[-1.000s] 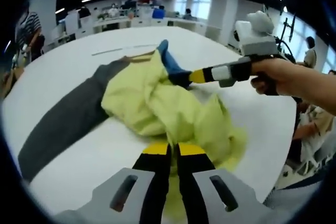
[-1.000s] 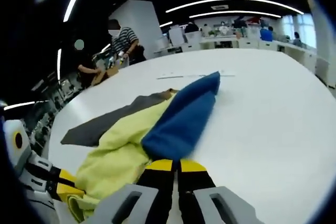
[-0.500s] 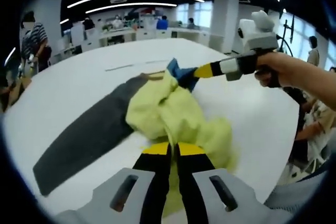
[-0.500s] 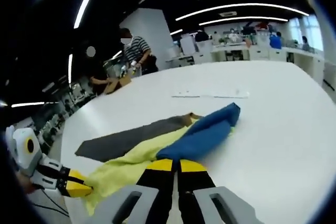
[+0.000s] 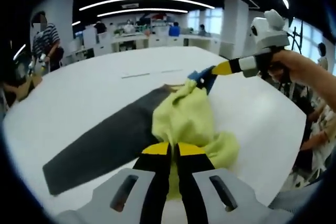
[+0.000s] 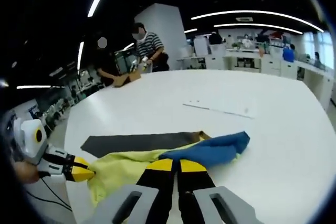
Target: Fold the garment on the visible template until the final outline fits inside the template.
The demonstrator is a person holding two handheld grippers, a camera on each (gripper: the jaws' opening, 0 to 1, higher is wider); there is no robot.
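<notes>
Here the left gripper (image 5: 174, 149) has its jaws closed on the yellow-green part of the garment (image 5: 184, 121), which lies bunched on the white tabletop (image 5: 84, 98) beside a dark grey strip (image 5: 105, 140) — the template, perhaps. Rightward, the right gripper (image 6: 178, 165) pinches the garment's blue part (image 6: 210, 150) — the cloth stretches lengthwise between them.
</notes>
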